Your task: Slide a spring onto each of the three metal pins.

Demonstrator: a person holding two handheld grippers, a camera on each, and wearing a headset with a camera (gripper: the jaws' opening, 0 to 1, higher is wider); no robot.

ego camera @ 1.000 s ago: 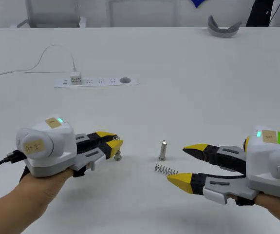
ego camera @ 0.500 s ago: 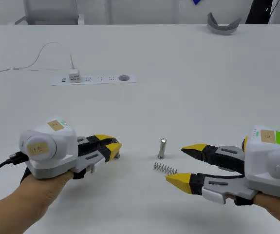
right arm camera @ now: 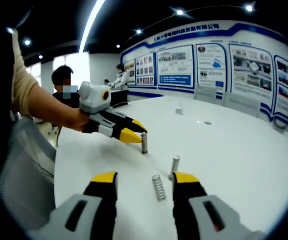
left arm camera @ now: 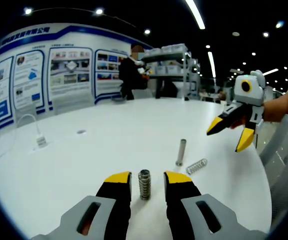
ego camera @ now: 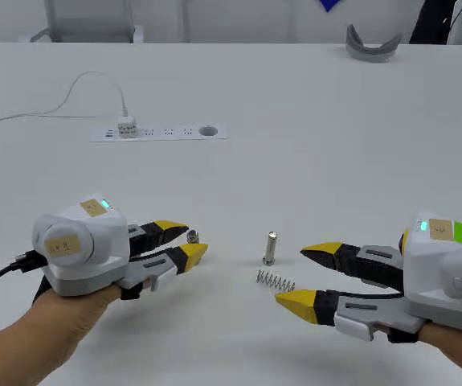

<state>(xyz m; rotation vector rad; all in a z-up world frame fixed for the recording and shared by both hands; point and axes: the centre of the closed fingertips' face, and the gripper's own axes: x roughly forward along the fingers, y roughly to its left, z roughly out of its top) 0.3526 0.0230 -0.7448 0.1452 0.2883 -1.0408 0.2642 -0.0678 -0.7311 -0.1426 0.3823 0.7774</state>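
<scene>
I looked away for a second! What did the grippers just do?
The left gripper opened its jaws and let go of the sprung pin, which stands between them. The right gripper stayed open, and the loose spring and bare pin stayed put.

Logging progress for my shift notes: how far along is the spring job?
Done: one pin wears a spring, standing between the open left gripper's jaws. In hand: nothing gripped; the open right gripper points at the loose spring lying beside the bare pin. Left: that spring onto that pin, plus the task's third pin.
</scene>
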